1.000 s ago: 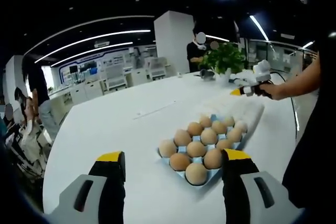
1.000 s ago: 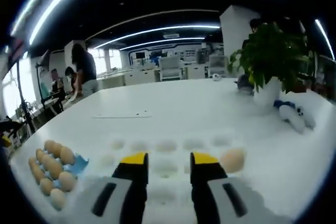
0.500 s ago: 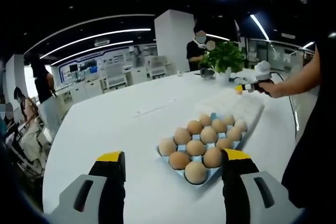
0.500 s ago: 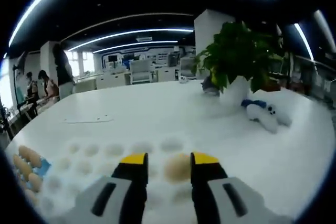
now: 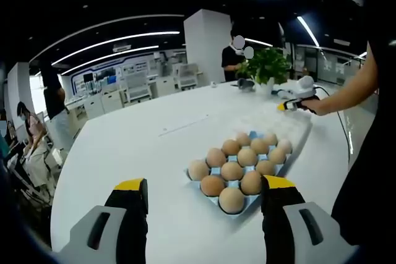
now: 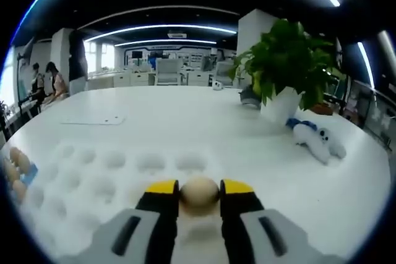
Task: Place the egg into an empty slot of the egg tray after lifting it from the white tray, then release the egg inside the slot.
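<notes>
Right tongs (image 6: pixel 198 193), nearest, with both yellow-tipped jaws against an egg (image 6: pixel 198 195) above the dimpled white tray (image 6: pixel 93 171), a grip suited to lifting; left tongs (image 5: pixel 201 193) spread wide and empty, facing the blue egg tray (image 5: pixel 240 172), nearly full. Beyond, the white bench (image 5: pixel 142 146) carries a potted plant (image 6: pixel 291 69) and plush toy (image 6: pixel 318 141); an open-plan office with people lies behind.
</notes>
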The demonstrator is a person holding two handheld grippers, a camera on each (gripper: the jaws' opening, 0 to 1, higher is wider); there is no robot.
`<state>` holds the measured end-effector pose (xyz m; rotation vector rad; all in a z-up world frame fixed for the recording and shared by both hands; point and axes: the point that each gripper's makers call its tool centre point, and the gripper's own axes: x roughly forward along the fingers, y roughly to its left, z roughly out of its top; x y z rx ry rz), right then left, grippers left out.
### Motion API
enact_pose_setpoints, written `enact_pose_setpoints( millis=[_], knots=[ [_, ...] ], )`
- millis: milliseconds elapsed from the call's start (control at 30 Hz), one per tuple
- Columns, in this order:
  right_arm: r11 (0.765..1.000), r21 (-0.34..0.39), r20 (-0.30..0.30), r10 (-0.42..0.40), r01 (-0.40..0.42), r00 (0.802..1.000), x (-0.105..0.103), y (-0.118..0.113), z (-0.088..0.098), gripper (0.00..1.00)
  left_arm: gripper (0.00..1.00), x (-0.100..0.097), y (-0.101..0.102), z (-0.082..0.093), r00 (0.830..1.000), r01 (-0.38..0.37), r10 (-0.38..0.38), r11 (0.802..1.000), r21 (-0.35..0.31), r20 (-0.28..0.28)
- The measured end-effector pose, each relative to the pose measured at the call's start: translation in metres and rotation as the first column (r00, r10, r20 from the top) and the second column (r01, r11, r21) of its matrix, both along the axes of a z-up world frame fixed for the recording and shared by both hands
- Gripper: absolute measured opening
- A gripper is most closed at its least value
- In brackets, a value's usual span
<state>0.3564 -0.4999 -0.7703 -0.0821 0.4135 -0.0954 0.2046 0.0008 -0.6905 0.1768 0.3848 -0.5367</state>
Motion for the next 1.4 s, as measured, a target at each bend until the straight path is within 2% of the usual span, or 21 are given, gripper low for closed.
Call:
enact_pose_setpoints(
  millis=[500, 767, 1000, 1400],
  knots=[
    [1.0, 0.005, -0.003, 0.0, 0.0, 1.0, -0.001, 0.0, 0.004, 0.24, 0.75, 0.0, 0.002, 0.001, 1.0, 0.001, -0.001, 1.0, 0.002, 0.004],
    [0.999, 0.038, 0.057, 0.009, -0.012, 0.998, -0.005, 0.004, 0.026, 0.24, 0.76, 0.001, 0.002, 0.001, 1.0, -0.002, 0.002, 1.0, 0.002, 0.003],
    [0.996, 0.059, 0.12, 0.065, -0.073, 0.991, -0.006, 0.027, 0.051, 0.23, 0.76, 0.002, 0.0, 0.002, 1.0, 0.004, -0.004, 1.0, 0.0, 0.009],
    [0.976, 0.107, 0.174, 0.17, -0.191, 0.97, -0.004, 0.081, 0.072, 0.23, 0.76, 0.001, -0.001, 0.001, 1.0, 0.013, -0.013, 1.0, 0.001, 0.01]
  ],
)
